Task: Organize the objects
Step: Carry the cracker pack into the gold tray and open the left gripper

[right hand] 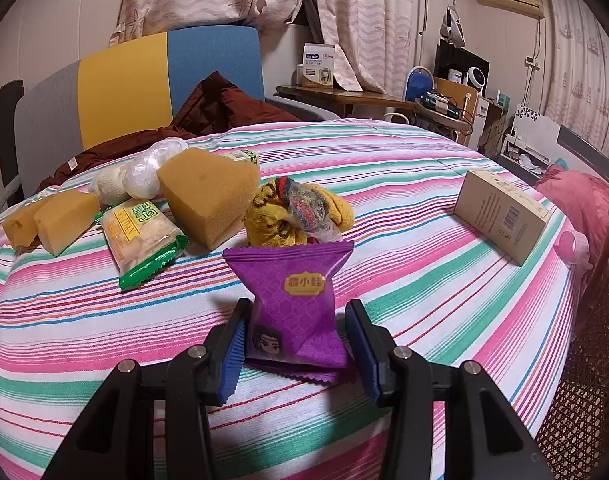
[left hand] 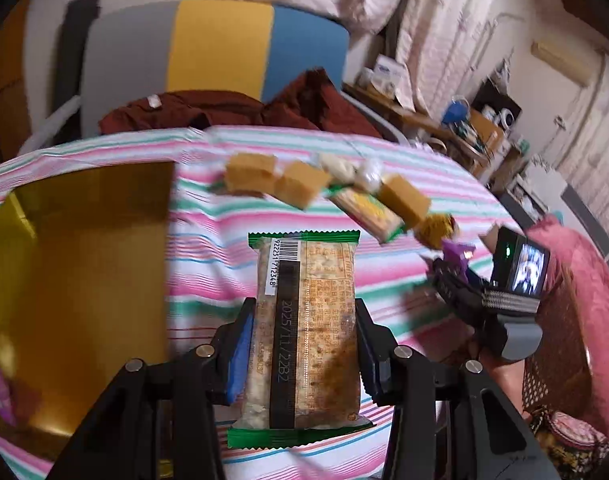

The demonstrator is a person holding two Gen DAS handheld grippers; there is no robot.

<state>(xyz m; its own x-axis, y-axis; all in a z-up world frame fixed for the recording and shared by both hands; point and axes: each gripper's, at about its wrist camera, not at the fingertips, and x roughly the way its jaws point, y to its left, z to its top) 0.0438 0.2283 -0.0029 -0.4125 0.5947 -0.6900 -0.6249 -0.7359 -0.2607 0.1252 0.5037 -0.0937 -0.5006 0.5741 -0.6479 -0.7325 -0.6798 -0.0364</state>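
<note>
Blue-padded fingers (left hand: 240, 354) of the left gripper (left hand: 302, 354) clamp a green-edged cracker pack (left hand: 304, 332) by its long sides, barcode side up, lifted above a striped cloth (left hand: 208, 252); a gold box (left hand: 84, 264) sits just to its left, open side up; beyond the pack, blurred, lies a row of tan sponges (left hand: 250, 178), white bundles (left hand: 368, 176) and a second green pack (left hand: 366, 210); the right gripper (left hand: 448, 268) shows at the far right with a bit of purple at its tip.

From the right wrist, the right gripper (right hand: 300, 346) has its pads (right hand: 362, 346) pressed against both sides of a purple snack packet (right hand: 294, 304), which stands upright with its lower edge on the striped cloth (right hand: 404, 216); just behind it lies a yellow knitted bundle (right hand: 296, 214); to the left sit a big sponge (right hand: 208, 196), a green pack (right hand: 142, 236), two smaller sponges (right hand: 64, 220) and white bundles (right hand: 144, 178), all close together; a cream carton (right hand: 504, 214) lies well apart on the right.
</note>
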